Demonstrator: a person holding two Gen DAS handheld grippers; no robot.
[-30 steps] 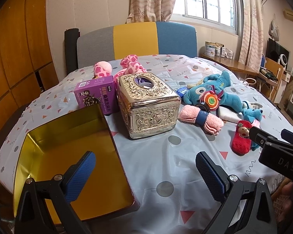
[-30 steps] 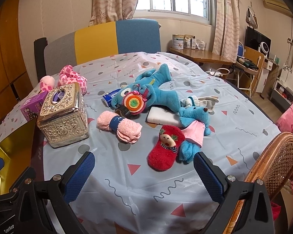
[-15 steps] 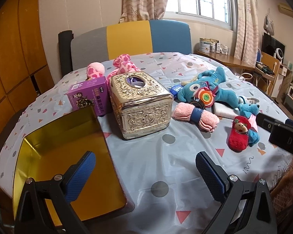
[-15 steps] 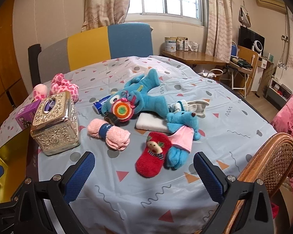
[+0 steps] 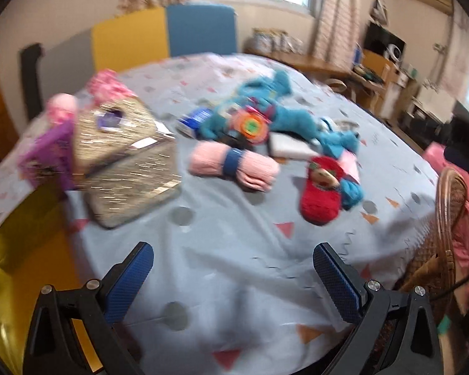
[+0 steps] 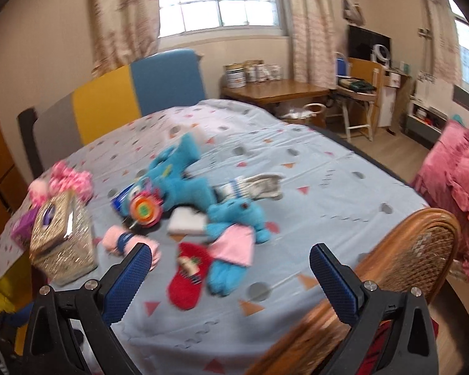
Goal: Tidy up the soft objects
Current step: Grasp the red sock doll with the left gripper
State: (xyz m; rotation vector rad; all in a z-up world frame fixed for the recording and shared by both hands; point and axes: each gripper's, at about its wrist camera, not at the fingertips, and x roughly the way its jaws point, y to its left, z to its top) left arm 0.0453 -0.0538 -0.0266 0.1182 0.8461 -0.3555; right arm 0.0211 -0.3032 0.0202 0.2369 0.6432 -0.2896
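Both claws gape wide, nothing held: left claw [image 5: 233, 276] and right claw [image 6: 229, 276] hover low over the near edge of the bench [image 5: 234, 237], w/ blue pads well apart.

Soft stuff lies ahead of both claws, none touching them. Nearest to the right claw: red sock [image 6: 187, 276], just ahead and slightly left of centre, long axis running away from the claw, leaning a bit right at the far end. Pink cloth [image 6: 236, 245] on the small blue plush [image 6: 234, 215] touches its right side. From the left claw the same red sock [image 5: 322, 193] sits ahead and to the right, further off.

Pink rolled towel [image 5: 233, 167] w/ blue band lies ahead of the left claw, near dead centre, long axis across the claw's line, i.e. left-right. In the right view it's partly behind the left pad. Big blue plush [image 5: 265, 109] is beyond it, further out.

Judgement: right claw nearer for the sock, left for the towel; towel's crosswise lie means claw needs no turn to pinch its width at the band — prob. Both views blurred, so exact gaps unclear.

Gold tin [image 5: 22, 250] sits left of the left claw, close — likely the drop spot. Ornate tissue box [image 5: 125, 162] ahead-left.
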